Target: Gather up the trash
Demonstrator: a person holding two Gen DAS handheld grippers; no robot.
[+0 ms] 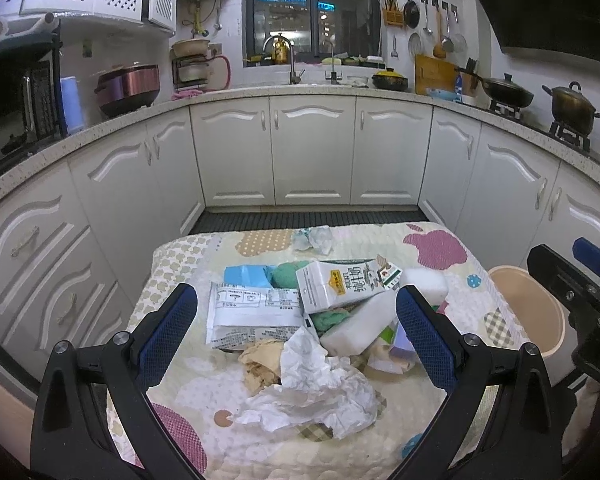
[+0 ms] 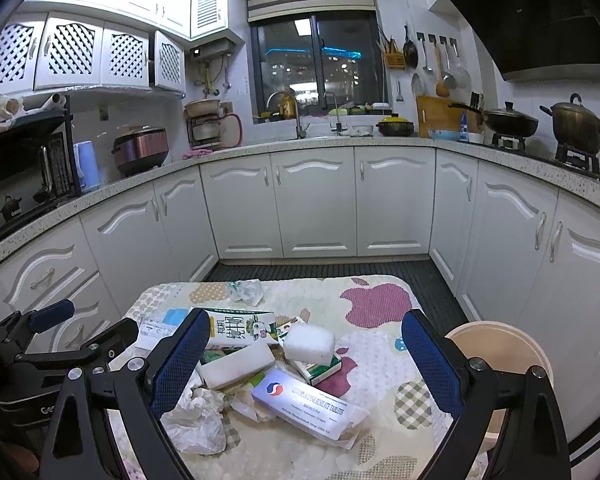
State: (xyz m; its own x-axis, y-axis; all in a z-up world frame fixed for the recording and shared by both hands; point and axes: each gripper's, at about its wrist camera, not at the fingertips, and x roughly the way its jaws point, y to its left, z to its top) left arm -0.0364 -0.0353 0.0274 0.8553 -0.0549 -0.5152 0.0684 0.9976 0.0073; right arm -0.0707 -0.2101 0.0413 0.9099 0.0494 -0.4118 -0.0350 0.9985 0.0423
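A heap of trash lies on a small table with a patterned quilt cover (image 1: 440, 248). In it are a milk carton (image 1: 340, 286), crumpled white paper (image 1: 316, 396), a printed white pouch (image 1: 256, 312), white foam blocks (image 1: 360, 324) and a brown wad (image 1: 262, 362). My left gripper (image 1: 296, 312) hovers open above the heap, holding nothing. In the right wrist view the same carton (image 2: 240, 328), a foam block (image 2: 310, 344) and a white-and-purple box (image 2: 312, 404) lie below my right gripper (image 2: 304, 340), also open and empty. A beige bin (image 2: 496, 348) stands right of the table.
White kitchen cabinets (image 1: 312, 152) wrap around the table on three sides, with a dark ribbed mat (image 1: 312, 218) on the floor beyond it. The right gripper's body (image 1: 580, 300) shows at the left view's right edge, above the bin (image 1: 532, 312). Pots sit on the stove (image 2: 572, 124).
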